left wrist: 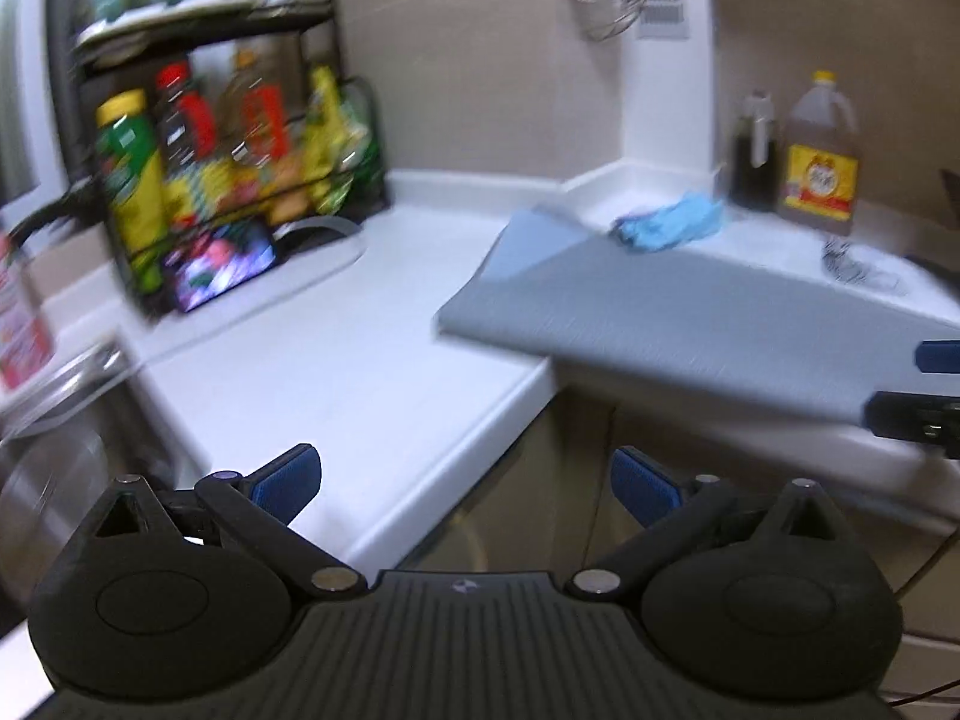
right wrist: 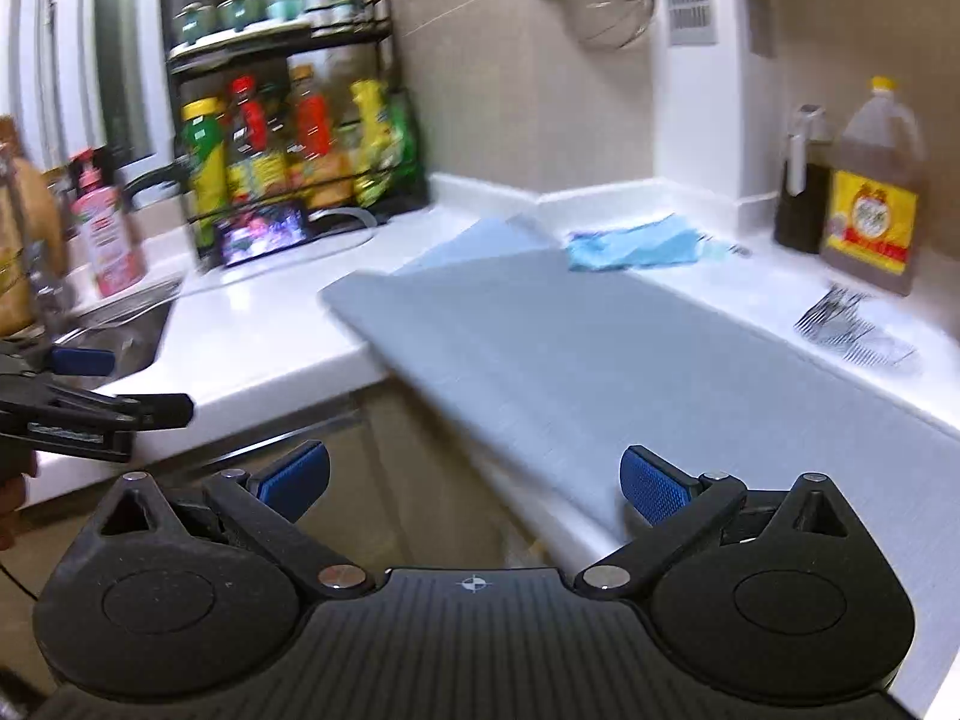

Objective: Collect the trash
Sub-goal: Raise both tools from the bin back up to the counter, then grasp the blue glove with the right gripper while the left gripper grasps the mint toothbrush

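A crumpled light-blue item, like a glove or wrapper (left wrist: 669, 225), lies on the white counter at the far end of a grey mat (left wrist: 690, 324); it also shows in the right wrist view (right wrist: 636, 246). My left gripper (left wrist: 465, 483) is open and empty, held off the counter's front edge. My right gripper (right wrist: 474, 480) is open and empty over the near end of the grey mat (right wrist: 600, 360). Each gripper shows at the edge of the other's view: the right gripper (left wrist: 924, 390) and the left gripper (right wrist: 114, 384).
A black rack of sauce bottles (right wrist: 294, 138) stands at the back left with a phone (right wrist: 261, 234) leaning below it. A large jug (right wrist: 873, 198) and dark bottle (right wrist: 801, 180) stand at the back right. A wire whisk (right wrist: 840, 318) lies nearby. A sink (right wrist: 120, 330) is left.
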Motion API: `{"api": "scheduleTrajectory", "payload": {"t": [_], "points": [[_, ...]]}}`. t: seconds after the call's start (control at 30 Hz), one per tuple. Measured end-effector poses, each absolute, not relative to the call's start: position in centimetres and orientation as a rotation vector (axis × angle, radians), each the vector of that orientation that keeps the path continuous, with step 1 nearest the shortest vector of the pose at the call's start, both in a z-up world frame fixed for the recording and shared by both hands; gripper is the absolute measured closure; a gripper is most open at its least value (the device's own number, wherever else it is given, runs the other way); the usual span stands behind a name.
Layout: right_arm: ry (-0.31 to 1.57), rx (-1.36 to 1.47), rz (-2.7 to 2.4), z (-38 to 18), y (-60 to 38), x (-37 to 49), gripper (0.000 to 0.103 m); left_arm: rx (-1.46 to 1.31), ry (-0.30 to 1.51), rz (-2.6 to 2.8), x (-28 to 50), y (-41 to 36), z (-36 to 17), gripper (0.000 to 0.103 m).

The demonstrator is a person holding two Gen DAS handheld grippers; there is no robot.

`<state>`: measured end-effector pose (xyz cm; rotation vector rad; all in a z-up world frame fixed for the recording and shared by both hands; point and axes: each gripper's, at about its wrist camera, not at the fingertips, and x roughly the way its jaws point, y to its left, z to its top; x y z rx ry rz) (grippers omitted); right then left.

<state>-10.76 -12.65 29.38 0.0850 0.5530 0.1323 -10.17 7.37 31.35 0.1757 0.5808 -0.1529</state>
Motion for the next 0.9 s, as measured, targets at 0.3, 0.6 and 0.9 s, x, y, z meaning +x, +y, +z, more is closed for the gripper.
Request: {"api": "scheduleTrajectory", "payload": {"t": [0.3, 0.6, 0.9], "points": [[0.448, 0.139, -0.035, 31.6, -18.4, -5.5, 0.0, 0.201, 0.564, -0.326, -0.9, -0.2, 33.2, 0.0], [0.496, 0.473, -0.144, 29.2, -24.3, 6.9, 0.0, 0.228, 0.641, -0.25, 1.7, -0.7, 30.5, 0.0], [0.547, 0.505, -0.188, 24.5, -22.0, 20.5, 0.0, 0.166, 0.7, -0.122, -1.5, 5.5, 29.2, 0.0]]}}
